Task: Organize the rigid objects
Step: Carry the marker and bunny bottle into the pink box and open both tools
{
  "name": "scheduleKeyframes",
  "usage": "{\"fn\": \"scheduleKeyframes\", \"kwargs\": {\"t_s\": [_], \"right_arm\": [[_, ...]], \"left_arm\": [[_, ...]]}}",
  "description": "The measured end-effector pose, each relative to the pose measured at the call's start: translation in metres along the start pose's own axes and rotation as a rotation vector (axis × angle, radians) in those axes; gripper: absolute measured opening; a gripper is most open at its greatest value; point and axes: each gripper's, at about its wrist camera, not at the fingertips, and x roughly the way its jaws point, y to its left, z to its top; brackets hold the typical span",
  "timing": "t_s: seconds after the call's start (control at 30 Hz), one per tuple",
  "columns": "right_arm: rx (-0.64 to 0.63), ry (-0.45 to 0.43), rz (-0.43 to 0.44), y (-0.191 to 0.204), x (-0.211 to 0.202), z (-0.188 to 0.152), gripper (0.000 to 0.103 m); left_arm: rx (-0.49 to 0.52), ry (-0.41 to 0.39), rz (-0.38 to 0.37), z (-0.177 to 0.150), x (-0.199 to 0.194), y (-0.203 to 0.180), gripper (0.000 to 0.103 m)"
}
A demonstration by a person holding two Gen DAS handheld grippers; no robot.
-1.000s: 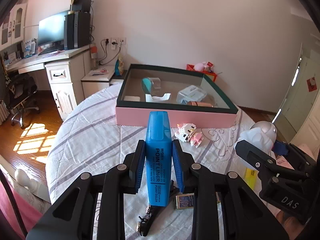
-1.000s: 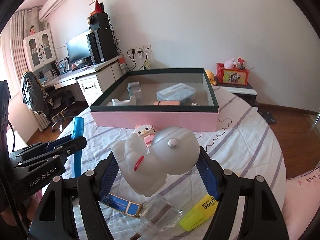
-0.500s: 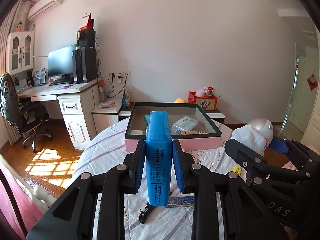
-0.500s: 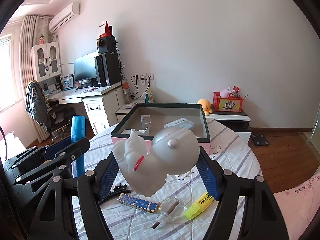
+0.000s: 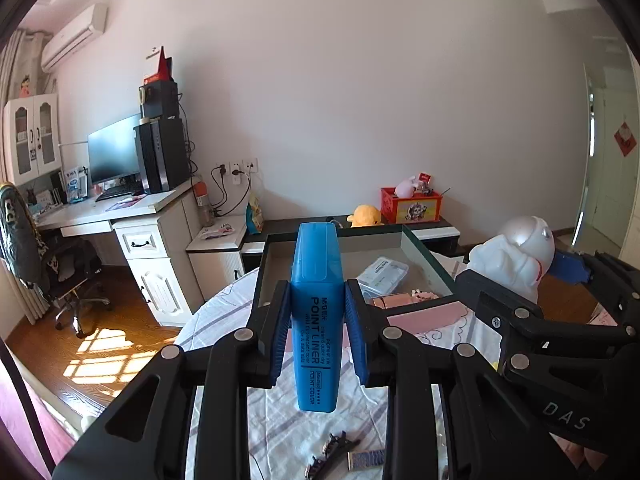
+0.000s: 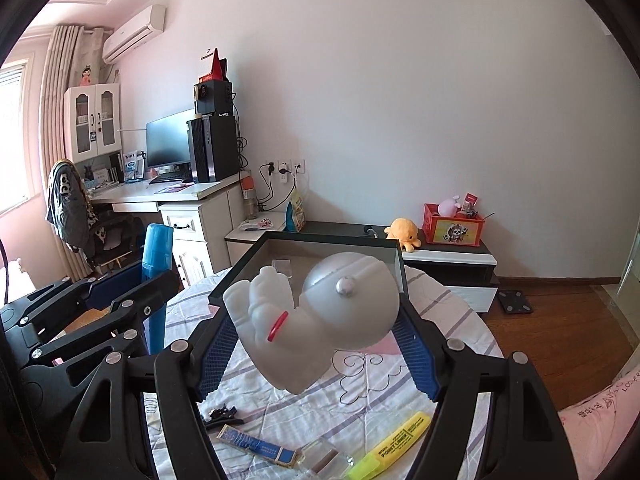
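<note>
My left gripper is shut on a blue highlighter that stands upright between its blue pads, lifted above the round table. My right gripper is shut on a white toy figure with a grey dome head, also held in the air. Beyond both sits the pink box with a dark green rim, holding a clear case and other small items. The right gripper with the toy shows at the right of the left wrist view, and the left gripper with its highlighter at the left of the right wrist view.
On the striped tablecloth below lie a yellow highlighter, a blue-patterned flat item, a clear small bottle and a black hair clip. A desk with monitor, an office chair and a low cabinet stand behind.
Both grippers have risen with their objects. The table and pink box now sit lower and smaller in both views, and more of the room shows.
</note>
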Motion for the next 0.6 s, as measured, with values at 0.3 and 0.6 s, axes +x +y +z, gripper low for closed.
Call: {"fn": "scheduleKeyframes", "kwargs": {"t_s": [0.3, 0.6], "right_arm": [[0.017, 0.138, 0.032, -0.029, 0.113, 0.021, 0.075], [0.032, 0.295, 0.026, -0.049, 0.201, -0.001, 0.075]], "left_arm": [[0.061, 0.139, -0.011, 0.025, 0.123, -0.002, 0.027], [0.065, 0.287, -0.048, 0.015, 0.216, -0.002, 0.027]]}}
